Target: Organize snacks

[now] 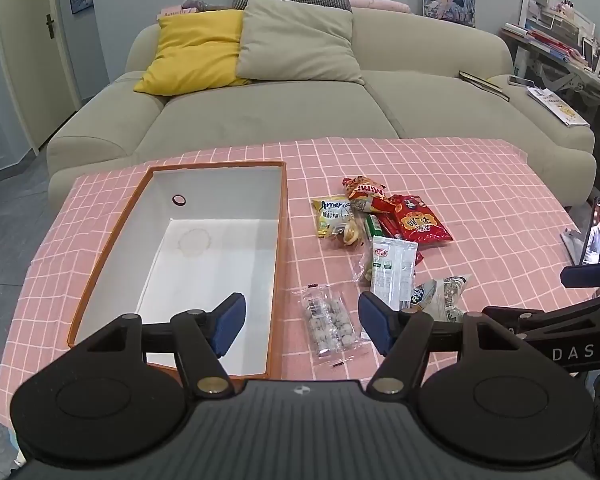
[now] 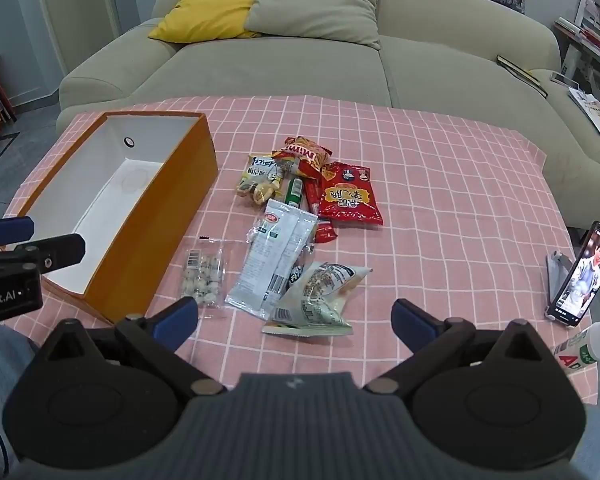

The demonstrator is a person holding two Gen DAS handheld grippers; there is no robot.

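An orange box (image 1: 278,264) (image 2: 156,216) with a white inside stands empty on the left of the pink checked tablecloth. Right of it lies a heap of snack packets: a clear bag of round sweets (image 1: 330,322) (image 2: 204,276), a white-green packet (image 1: 392,270) (image 2: 272,256), a crumpled grey-white bag (image 1: 444,294) (image 2: 320,300), a red packet (image 1: 420,220) (image 2: 350,196), a yellow one (image 1: 334,214) (image 2: 260,176). My left gripper (image 1: 302,322) hovers open over the box's near right wall and the sweets. My right gripper (image 2: 296,320) hangs open just above the crumpled bag, holding nothing.
A phone (image 2: 582,276) (image 1: 598,232) leans on a stand at the table's right edge, with a white bottle (image 2: 584,344) beside it. A beige sofa (image 1: 284,108) with cushions runs behind the table. Shelves with books stand at the far right.
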